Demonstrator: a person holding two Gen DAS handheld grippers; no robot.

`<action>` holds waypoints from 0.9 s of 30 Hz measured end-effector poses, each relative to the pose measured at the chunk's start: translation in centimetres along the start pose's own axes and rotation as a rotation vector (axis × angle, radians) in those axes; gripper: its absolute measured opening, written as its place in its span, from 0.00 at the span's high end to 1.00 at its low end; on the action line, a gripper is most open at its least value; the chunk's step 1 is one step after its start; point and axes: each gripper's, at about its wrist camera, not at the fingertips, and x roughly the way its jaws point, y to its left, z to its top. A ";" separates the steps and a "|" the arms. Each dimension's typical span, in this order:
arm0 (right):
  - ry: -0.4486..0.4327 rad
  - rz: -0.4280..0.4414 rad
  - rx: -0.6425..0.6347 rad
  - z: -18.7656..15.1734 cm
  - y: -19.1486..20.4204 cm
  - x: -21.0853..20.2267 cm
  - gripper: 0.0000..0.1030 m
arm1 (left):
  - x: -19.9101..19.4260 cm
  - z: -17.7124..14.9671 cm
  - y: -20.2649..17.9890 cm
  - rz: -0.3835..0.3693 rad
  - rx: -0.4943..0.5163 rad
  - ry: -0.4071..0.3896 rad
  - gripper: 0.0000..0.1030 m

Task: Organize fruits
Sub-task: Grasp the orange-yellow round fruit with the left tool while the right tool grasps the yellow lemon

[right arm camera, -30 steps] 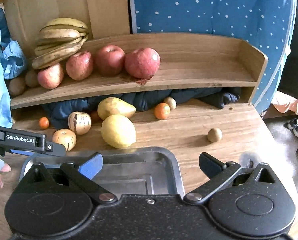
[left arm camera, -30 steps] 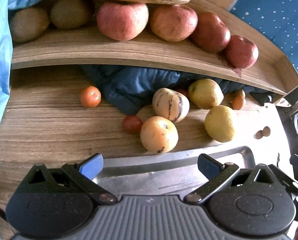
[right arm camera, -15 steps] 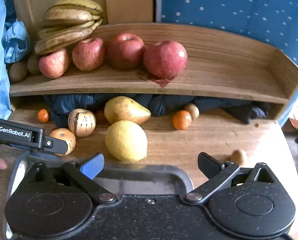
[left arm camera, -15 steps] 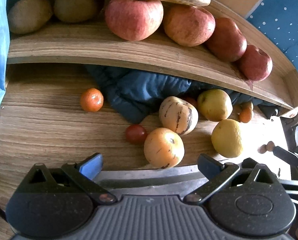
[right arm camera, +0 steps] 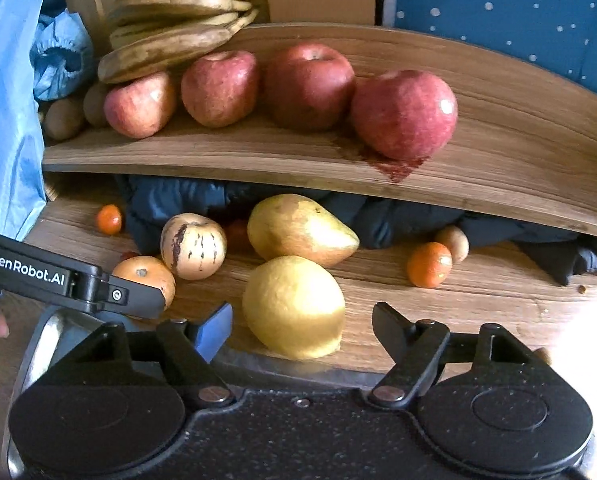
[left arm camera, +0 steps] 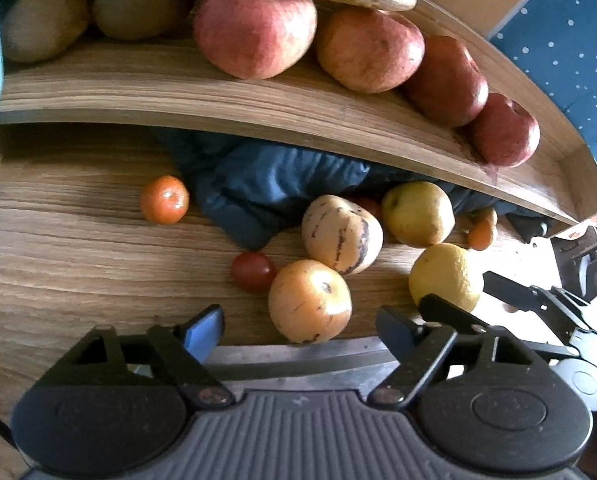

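I see a yellow lemon [right arm camera: 294, 306] on the counter [right arm camera: 478, 300], framed by my right hand-held gripper [right arm camera: 302, 326], its jaws closing, not touching. Left hand-held gripper [left arm camera: 300, 332] likewise unclenched, before an orange-yellow fruit [left arm camera: 309, 300]. Four red apples [right arm camera: 404, 114] (shelf [right arm camera: 518, 152]), two tangerines [right arm camera: 429, 264].

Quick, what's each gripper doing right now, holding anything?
Left gripper: open, jaws just been closing around the orange-yellow fruit, not gripping it.
Right gripper: open, jaws just been closing around the lemon, not gripping it.
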 end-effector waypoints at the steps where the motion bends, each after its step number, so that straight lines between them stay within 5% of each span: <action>1: 0.002 0.003 -0.001 0.1 0.0 0.2 0.26 | 0.2 0.1 -0.2 -0.005 0.002 0.001 0.22; 11: 0.003 0.021 -0.010 0.2 0.0 1.4 0.39 | 1.2 0.6 -0.4 -0.009 -0.001 0.010 0.50; 27: -0.012 0.031 -0.031 0.0 0.7 0.8 0.41 | 0.4 0.2 -0.3 -0.026 -0.007 -0.025 0.53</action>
